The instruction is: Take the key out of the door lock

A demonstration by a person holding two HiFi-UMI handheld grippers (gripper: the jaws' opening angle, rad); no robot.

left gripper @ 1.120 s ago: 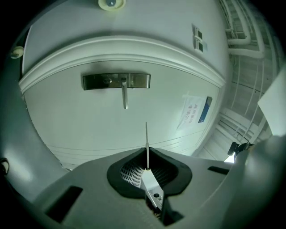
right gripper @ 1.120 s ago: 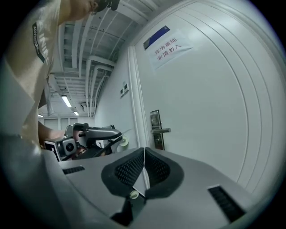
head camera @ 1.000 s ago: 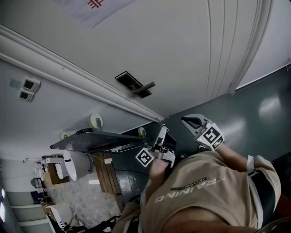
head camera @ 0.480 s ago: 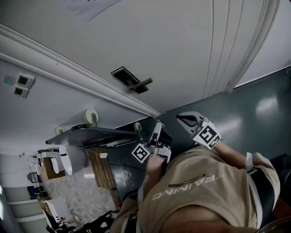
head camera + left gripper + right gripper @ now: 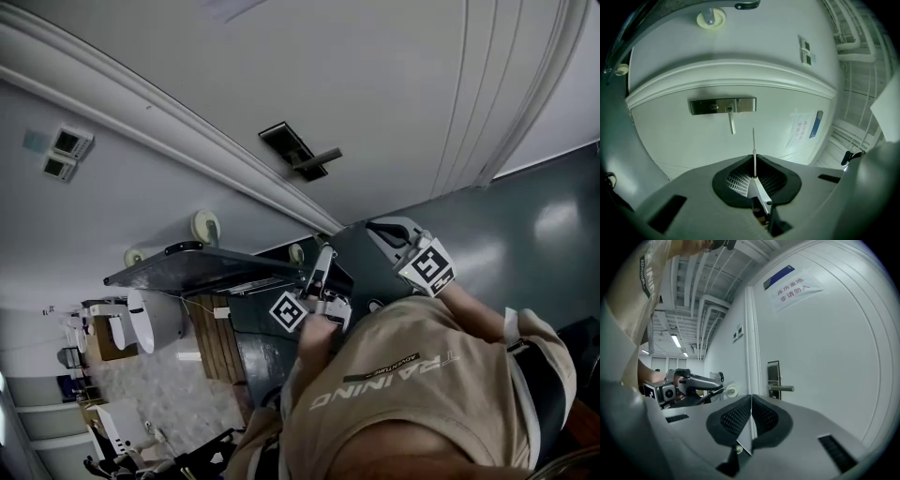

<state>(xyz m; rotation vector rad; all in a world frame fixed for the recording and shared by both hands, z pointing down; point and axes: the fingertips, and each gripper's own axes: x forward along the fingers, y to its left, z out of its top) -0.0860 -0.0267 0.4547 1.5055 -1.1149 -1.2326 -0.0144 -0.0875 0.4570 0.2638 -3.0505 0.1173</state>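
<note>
The white door carries a steel lock plate point(image 5: 723, 106) with a lever handle point(image 5: 732, 123) hanging down; the plate also shows in the head view point(image 5: 298, 156) and the right gripper view point(image 5: 773, 377). My left gripper point(image 5: 754, 165) is shut on a thin metal key point(image 5: 753, 149), seen edge-on and sticking out past the jaws toward the door, well short of the lock. In the head view the left gripper point(image 5: 323, 261) is held below the lock, apart from it. My right gripper point(image 5: 751, 414) is shut with nothing in it, beside the left one point(image 5: 373, 226).
A paper sign point(image 5: 793, 287) and a blue label hang high on the door. The door frame point(image 5: 731, 83) runs along the lock side, and wall switches point(image 5: 805, 50) sit beyond it. A person's beige sleeve point(image 5: 412, 394) fills the head view's lower part. A tiled corridor lies behind.
The head view has shifted, so the lock plate sits further right in it. Both grippers stay shut in about the same place below the lock, the right one slightly higher.
</note>
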